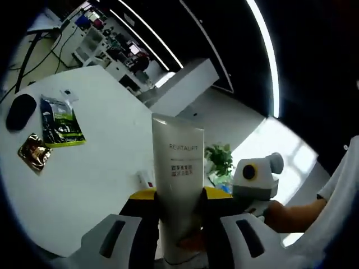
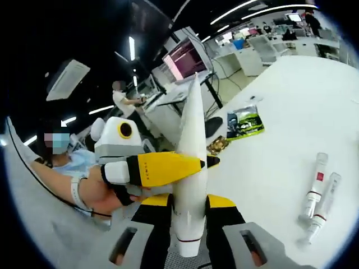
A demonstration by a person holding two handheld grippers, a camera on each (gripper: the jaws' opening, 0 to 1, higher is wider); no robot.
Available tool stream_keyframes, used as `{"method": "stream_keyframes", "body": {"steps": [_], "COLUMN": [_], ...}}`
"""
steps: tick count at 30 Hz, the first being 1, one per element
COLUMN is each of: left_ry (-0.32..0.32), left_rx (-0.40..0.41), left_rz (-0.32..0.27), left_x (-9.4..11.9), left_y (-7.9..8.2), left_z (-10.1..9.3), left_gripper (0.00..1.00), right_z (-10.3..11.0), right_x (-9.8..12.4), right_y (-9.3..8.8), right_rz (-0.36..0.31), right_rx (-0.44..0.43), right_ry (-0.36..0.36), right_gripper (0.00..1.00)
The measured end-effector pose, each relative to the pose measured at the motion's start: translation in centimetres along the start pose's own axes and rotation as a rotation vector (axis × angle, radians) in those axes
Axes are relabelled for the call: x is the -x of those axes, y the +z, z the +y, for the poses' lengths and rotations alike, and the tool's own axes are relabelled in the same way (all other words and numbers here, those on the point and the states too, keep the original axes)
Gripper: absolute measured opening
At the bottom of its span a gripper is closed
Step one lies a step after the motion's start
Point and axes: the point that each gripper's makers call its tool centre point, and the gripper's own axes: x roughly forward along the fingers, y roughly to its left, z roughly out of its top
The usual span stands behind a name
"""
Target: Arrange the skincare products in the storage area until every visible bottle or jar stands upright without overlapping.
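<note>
Currently both tools are on the same white tube [image 1: 178, 185], held up in the air above the white tabletop [image 1: 95, 168]. Left hand-held gripper [image 1: 178, 224] pinches the tube low, near its cap end, flat face toward the camera, "REVITALIFT" legible. Right hand-held gripper [image 2: 189, 227] also has its jaws pressed against that tube [image 2: 189, 185], seen edge-on, with the crimped seam tapering to a thin point away from the camera. In the right gripper view the left tool's yellow jaw crosses the tube mid-body.

Handling, my read: light plastic squeeze tube, soft walls, glossy so likely slippery. The body deforms under clamp force and the crimp end is thin and floppy, so neither is a good hold. The stiffest part should be the shoulder just above the cap; take it there, across the flat faces. It can only stand on the cap, so it needs setting down square or it tips.

Relative to the tube: two slim white tubes with red bands [image 2: 321, 193] lie flat on the tabletop to its right in the right gripper view, close together, possibly touching. A green packet [image 1: 60, 121] and a gold foil wrapper [image 1: 35, 151] lie beyond it, well apart.
</note>
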Motion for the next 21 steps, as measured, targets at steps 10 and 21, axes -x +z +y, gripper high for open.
{"method": "stream_keyframes", "body": {"steps": [10,21], "left_ry": [0.058,-0.053], "left_rx": [0.037,0.077], "left_rz": [0.003,0.014], "left_x": [0.0,-0.3], "left_y": [0.1,-0.2], "left_z": [1.4,-0.7], "left_gripper": [0.25,0.23], "right_z": [-0.9,-0.6], "right_x": [-1.3,1.1], "right_y": [-0.3,0.0], "right_rz": [0.024,-0.095], "right_rx": [0.161,-0.055], "right_ry": [-0.177,0.083], "right_gripper": [0.2,0.14]}}
